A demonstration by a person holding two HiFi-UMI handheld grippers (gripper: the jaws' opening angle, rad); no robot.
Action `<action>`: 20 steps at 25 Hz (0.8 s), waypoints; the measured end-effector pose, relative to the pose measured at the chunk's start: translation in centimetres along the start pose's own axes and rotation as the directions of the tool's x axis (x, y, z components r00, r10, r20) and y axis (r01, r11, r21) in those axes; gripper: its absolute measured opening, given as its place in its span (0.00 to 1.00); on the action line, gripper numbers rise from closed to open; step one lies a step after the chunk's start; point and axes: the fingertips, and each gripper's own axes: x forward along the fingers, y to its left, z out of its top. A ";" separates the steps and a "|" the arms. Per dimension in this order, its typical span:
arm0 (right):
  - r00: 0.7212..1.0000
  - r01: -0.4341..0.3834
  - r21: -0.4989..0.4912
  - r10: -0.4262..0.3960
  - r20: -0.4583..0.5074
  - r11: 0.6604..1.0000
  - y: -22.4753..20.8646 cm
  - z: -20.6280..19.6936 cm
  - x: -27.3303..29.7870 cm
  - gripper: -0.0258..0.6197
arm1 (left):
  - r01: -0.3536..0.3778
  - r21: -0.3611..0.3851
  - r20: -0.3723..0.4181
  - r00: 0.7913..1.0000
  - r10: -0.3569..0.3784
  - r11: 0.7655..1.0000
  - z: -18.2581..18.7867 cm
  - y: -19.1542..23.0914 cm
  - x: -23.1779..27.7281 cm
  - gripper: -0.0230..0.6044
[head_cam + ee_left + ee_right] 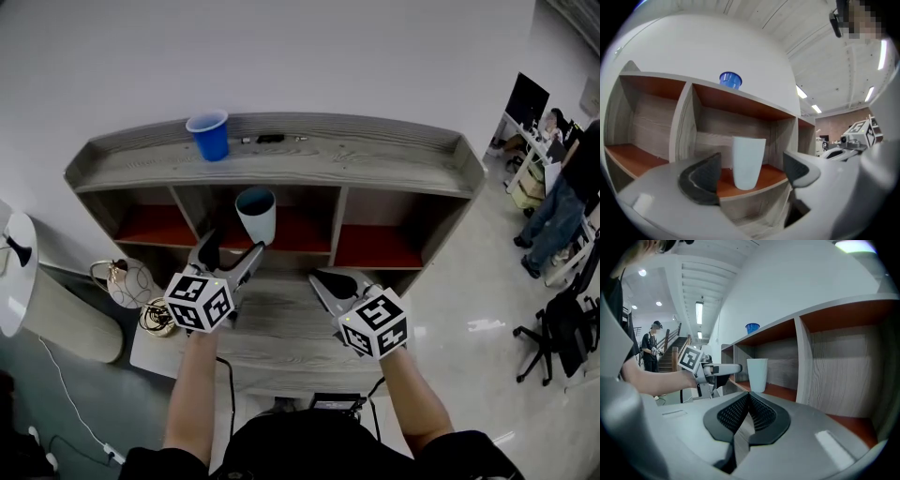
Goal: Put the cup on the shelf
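Looking down from the head view, I see the tall white plastic cup [256, 214] standing upright in the middle box of the grey wooden shelf with orange-red floors [375, 159]. So the cup is already on the shelf. My left tongs [230, 255] sit just in front of it, low and level, so they fit under the shelf top. My right tongs [328, 284] hang over the grey wooden bench [281, 328], near the left ones. I think they wait there because one hand is enough for a cup. A round blue plastic cup [208, 136] stands on the shelf top, well apart from my tongs.

In the left gripper view, the left tongs are open very wide. The white cup [749, 161] shows between the two dark pads [701, 178], but it stands further in, near the front edge of the orange floor. The pads do not touch it, so nothing is held. I think they are wide so they will not tip the cup.

In the right gripper view, the right tongs [747, 413] are closed tight, pad against pad, with nothing in them. From this side the white cup [757, 375] stands straight.
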 end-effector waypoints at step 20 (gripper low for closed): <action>0.999 -0.001 0.012 0.001 0.048 1.000 3.3 -2.3 -6.3 0.06 | 0.086 -0.129 0.012 0.996 -0.085 0.988 -5.6 -9.9 -9.5 0.04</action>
